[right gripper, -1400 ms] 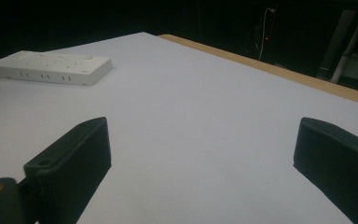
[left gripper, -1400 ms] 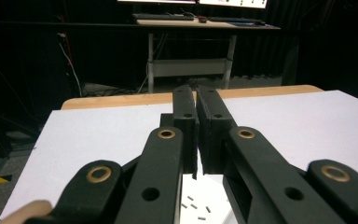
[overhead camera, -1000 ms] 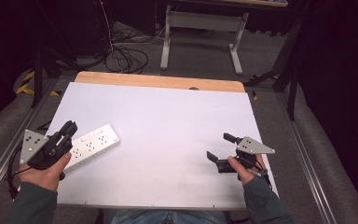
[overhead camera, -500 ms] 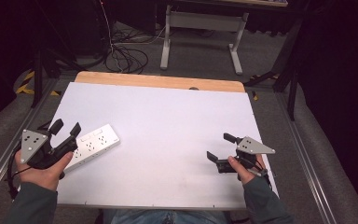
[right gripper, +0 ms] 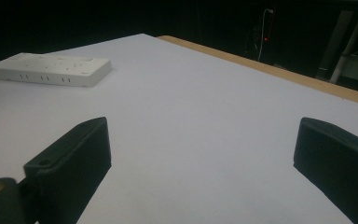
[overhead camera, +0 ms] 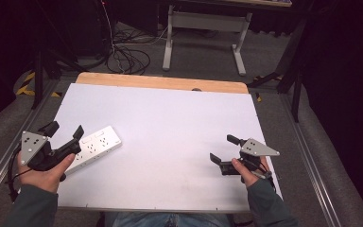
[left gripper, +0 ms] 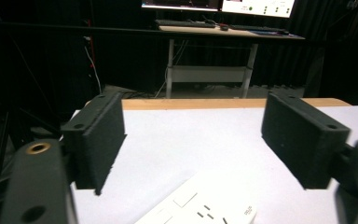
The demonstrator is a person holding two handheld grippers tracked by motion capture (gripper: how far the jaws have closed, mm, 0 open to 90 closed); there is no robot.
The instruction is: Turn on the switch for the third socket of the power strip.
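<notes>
The counter (overhead camera: 170, 118) has a white top with a strip of light wood (overhead camera: 160, 82) along its far edge. Around it lies grey carpet floor (overhead camera: 203, 56), and metal rails (overhead camera: 321, 189) run along both sides. Beyond the counter stands a desk on a pale grey frame (overhead camera: 203, 21), with black cables (overhead camera: 123, 52) coiled on the floor to its left. On that desk sit lit monitors (left gripper: 216, 4) and a keyboard (left gripper: 184, 23). The room behind is dark, hung with black.

A white power strip (overhead camera: 94, 147) with small dark socket slots lies on a white table (overhead camera: 170, 123) edged in light wood at the far side; both grippers are black with grey plates.
</notes>
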